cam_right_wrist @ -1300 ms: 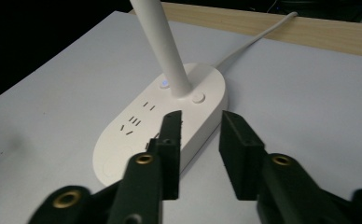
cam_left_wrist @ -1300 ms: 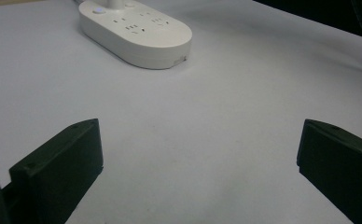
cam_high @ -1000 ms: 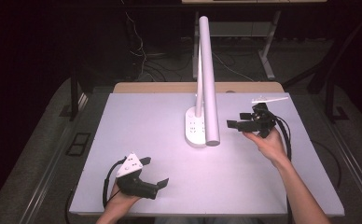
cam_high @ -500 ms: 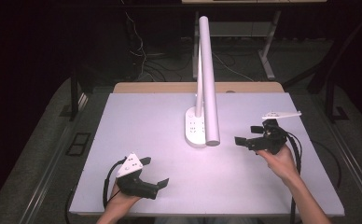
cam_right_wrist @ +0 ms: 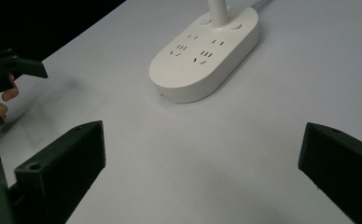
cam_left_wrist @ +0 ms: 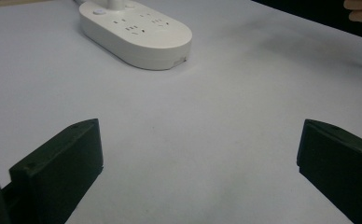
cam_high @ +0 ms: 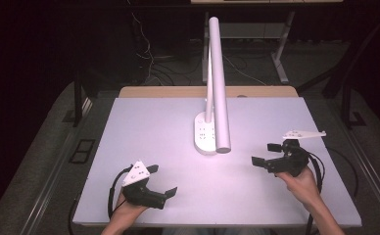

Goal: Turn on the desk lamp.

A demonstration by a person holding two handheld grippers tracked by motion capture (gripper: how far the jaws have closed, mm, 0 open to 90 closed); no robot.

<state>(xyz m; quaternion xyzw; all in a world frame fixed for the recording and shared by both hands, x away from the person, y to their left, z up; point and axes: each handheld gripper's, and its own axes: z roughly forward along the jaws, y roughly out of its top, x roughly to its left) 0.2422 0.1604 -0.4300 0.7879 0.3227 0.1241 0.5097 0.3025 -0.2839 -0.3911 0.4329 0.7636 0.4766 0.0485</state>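
White counter [cam_high: 168, 122] is sitting in a dark room, with a desk lamp [cam_high: 216, 88] standing mid-counter. Left claw [cam_high: 161, 182] is resting near the front edge, jaws apart, empty. Right claw [cam_high: 265, 153], jaws just opened wide, is hovering right of the lamp's base [cam_high: 203, 135], empty.

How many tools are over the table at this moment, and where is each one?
2. The left tool is near the table's front edge, at the left. The right tool is at the right, beside the white lamp base. Both stand open, holding nothing.
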